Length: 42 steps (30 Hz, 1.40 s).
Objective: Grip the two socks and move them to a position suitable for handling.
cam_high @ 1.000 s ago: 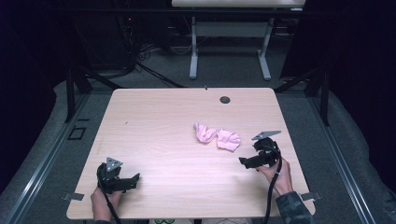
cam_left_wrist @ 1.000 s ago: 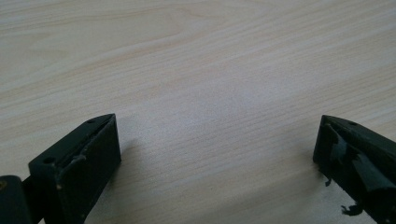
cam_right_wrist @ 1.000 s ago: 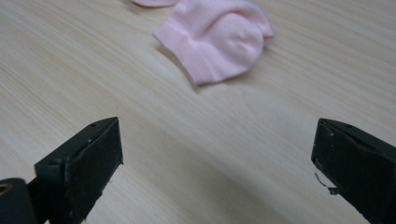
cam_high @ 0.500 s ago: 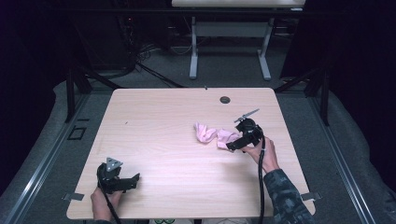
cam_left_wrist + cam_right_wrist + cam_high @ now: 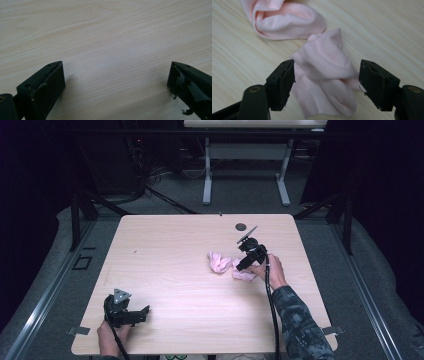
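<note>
Two pink socks lie crumpled right of the wooden table's (image 5: 165,255) middle. One sock (image 5: 219,262) (image 5: 287,20) lies to the left in the high view. The other sock (image 5: 245,276) (image 5: 324,77) lies beside it, nearer the person's right hand. My right gripper (image 5: 244,266) (image 5: 327,72) is down over this nearer sock with a jaw on each side. Its jaws have just been closing; one pad touches the fabric, while a small gap shows at the other. My left gripper (image 5: 144,312) (image 5: 116,75) rests at the front left, open, with bare wood between its jaws.
A small black grommet (image 5: 241,226) sits in the tabletop near the back edge. Behind the table stands another table's white leg frame (image 5: 207,175), with cables on the dark floor. The right gripper's cable (image 5: 272,305) trails along the camouflage sleeve.
My right gripper moved left and away from the person, from the table's right side onto the nearer sock, and its jaws narrowed. The left gripper stayed put.
</note>
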### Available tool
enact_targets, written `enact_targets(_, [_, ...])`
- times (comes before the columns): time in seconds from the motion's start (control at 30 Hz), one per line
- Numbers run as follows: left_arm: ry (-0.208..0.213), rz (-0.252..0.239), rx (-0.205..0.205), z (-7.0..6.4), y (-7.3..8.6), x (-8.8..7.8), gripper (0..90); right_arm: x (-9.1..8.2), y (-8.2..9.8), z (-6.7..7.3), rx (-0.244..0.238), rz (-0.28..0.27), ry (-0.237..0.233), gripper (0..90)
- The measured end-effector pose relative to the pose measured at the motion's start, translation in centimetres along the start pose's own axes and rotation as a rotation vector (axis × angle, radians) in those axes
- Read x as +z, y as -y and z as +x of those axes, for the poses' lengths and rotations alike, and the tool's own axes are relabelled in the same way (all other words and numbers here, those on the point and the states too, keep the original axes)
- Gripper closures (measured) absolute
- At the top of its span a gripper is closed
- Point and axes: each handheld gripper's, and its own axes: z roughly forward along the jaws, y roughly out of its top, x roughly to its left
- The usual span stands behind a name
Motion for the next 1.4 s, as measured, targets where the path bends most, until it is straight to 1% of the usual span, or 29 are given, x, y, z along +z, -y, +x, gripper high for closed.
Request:
enact_targets(0.03, [0.0,0.0,0.0,0.0,0.0,0.0,1.3,0.7,-0.2,-0.1,0.008,0.017,0.012,33.5])
enact_targets(0.07, [0.0,0.0,0.0,0.0,0.0,0.0,1.4,1.1,-0.1,-0.1,0.026,0.008,0.014,35.3])
enact_targets(0.1, [0.0,0.0,0.0,0.0,0.0,0.0,1.4,1.1,-0.1,-0.1,0.026,0.008,0.014,35.3])
enact_targets(0.13, [0.0,-0.002,0.001,0.0,0.0,0.0,1.7,1.5,-0.2,-0.3,0.029,0.025,0.017,42.2])
enact_targets(0.17, [0.0,-0.002,0.001,0.0,0.0,0.0,1.7,1.5,-0.2,-0.3,0.029,0.025,0.017,42.2])
enact_targets(0.27, [0.0,-0.002,0.0,0.0,0.0,0.0,1.9,2.1,0.0,-0.3,0.028,0.048,0.027,50.7])
enact_targets(0.43, [0.0,-0.002,0.0,0.0,0.0,0.0,1.9,2.2,0.2,-0.4,0.035,0.031,-0.002,67.1])
enact_targets(0.47, [0.0,-0.002,0.0,0.0,0.0,0.0,1.9,2.2,0.2,-0.4,0.035,0.031,-0.002,67.1])
enact_targets(0.53, [0.0,-0.003,0.001,0.0,0.0,0.0,1.9,2.2,0.4,-0.7,0.055,0.015,-0.012,73.0])
enact_targets(0.63, [0.0,-0.002,0.001,0.0,0.0,0.0,1.9,2.0,0.5,-0.8,0.063,0.011,-0.026,74.0])
enact_targets(0.67, [0.0,-0.002,0.0,0.0,0.0,0.0,1.9,2.0,0.7,-0.7,0.08,-0.008,-0.033,74.0])
enact_targets(0.73, [0.0,-0.002,0.001,0.0,0.0,0.0,1.9,1.2,0.8,-0.8,0.072,0.007,-0.051,74.0])
enact_targets(0.77, [0.0,-0.003,0.001,0.0,0.0,0.0,1.9,1.0,0.9,-0.7,0.077,-0.012,-0.053,73.9])
enact_targets(0.8, [0.0,-0.002,0.0,0.0,0.0,0.0,1.9,0.5,0.9,-0.6,0.07,0.001,-0.056,73.9])
enact_targets(0.87, [0.0,-0.002,0.0,0.0,0.0,0.0,1.9,0.0,1.0,-0.5,0.07,-0.004,-0.065,73.8])
enact_targets(0.9, [0.0,-0.002,0.0,0.0,0.0,0.0,1.9,-0.3,1.2,-0.3,0.057,-0.017,-0.063,73.8])
enact_targets(0.93, [0.0,-0.002,0.0,0.0,0.0,0.0,1.9,-1.1,1.4,0.3,0.06,-0.023,-0.074,73.6])
enact_targets(0.97, [0.0,-0.002,0.0,0.0,0.0,0.0,1.9,-1.6,1.5,0.4,0.036,-0.018,-0.079,73.5])
enact_targets(1.0, [0.0,-0.002,0.0,0.0,0.0,0.0,1.9,-2.0,1.7,0.8,0.037,-0.03,-0.085,73.5])
enact_targets(1.03, [0.0,-0.002,0.0,0.0,0.0,0.0,1.9,-2.5,1.8,1.0,0.017,-0.019,-0.093,73.4])
enact_targets(1.07, [0.0,-0.002,0.0,0.0,0.0,0.0,1.9,-2.8,1.9,1.5,0.025,-0.037,-0.106,73.3])
enact_targets(1.13, [0.0,-0.002,0.0,0.0,0.0,0.0,1.9,-3.1,2.1,1.8,0.013,-0.038,-0.112,73.3])
enact_targets(1.2, [-0.001,-0.002,0.0,0.0,0.0,0.0,1.9,-4.1,2.5,3.3,-0.037,-0.049,-0.113,73.2])
enact_targets(1.23, [-0.001,-0.002,0.0,0.0,0.0,0.0,1.9,-4.1,2.5,3.3,-0.037,-0.049,-0.113,73.2])
enact_targets(1.27, [-0.001,-0.002,0.0,0.0,0.0,0.0,1.9,-4.4,3.0,4.4,-0.063,-0.053,-0.133,73.1])
enact_targets(1.3, [0.0,-0.002,0.0,0.0,0.0,0.0,1.9,-4.6,3.2,4.9,-0.082,-0.045,-0.129,73.1])
enact_targets(1.33, [-0.001,-0.002,0.0,0.0,0.0,0.0,1.9,-4.6,3.4,5.5,-0.086,-0.048,-0.139,73.1])
enact_targets(1.37, [-0.001,-0.002,0.0,0.0,0.0,0.0,1.9,-4.6,3.4,5.5,-0.086,-0.048,-0.139,73.1])
enact_targets(1.4, [0.0,-0.003,0.0,0.0,0.0,0.0,1.9,-4.9,3.8,6.5,-0.121,-0.042,-0.152,73.1])
